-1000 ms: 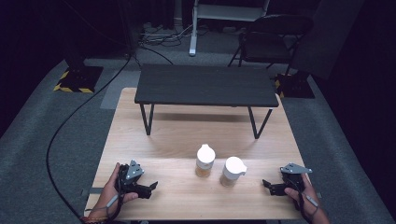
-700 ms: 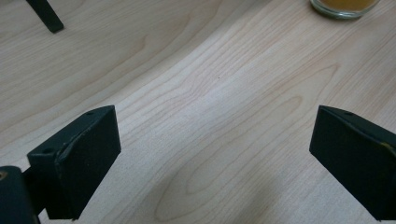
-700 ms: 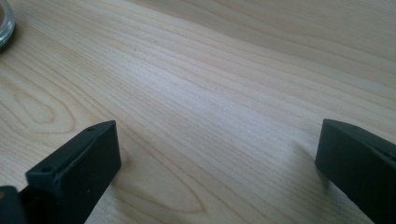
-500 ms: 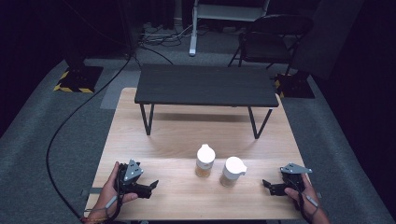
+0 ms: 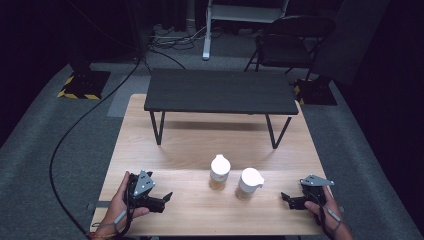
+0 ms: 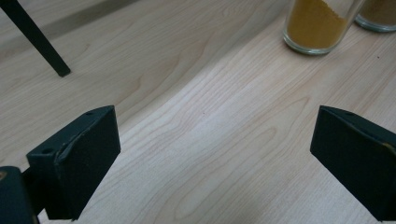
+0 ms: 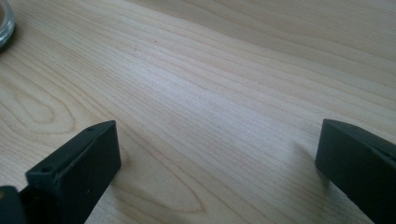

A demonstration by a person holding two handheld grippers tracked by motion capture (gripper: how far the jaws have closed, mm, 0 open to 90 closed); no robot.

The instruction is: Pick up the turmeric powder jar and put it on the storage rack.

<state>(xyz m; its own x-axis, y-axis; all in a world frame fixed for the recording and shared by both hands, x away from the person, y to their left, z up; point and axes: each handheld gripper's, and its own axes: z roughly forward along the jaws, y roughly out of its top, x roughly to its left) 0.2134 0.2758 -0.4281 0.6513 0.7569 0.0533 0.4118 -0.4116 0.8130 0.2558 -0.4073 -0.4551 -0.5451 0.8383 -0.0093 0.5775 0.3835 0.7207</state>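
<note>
Two white-capped spice jars stand side by side on the tabletop (image 5: 150, 145): the left jar (image 5: 219, 172), the right jar (image 5: 248, 183). Left gripper (image 5: 161, 199) and right gripper (image 5: 287, 199) flank them, jaws wide apart, empty. Reaching seems not yet begun; next, close in on a jar.

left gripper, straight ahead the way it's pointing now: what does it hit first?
Probably the jar of yellow powder. The left gripper, jaws open, points across bare wooden table toward it; the second jar stands just beyond. The line may pass slightly beside the jar; depth is unclear.
</note>
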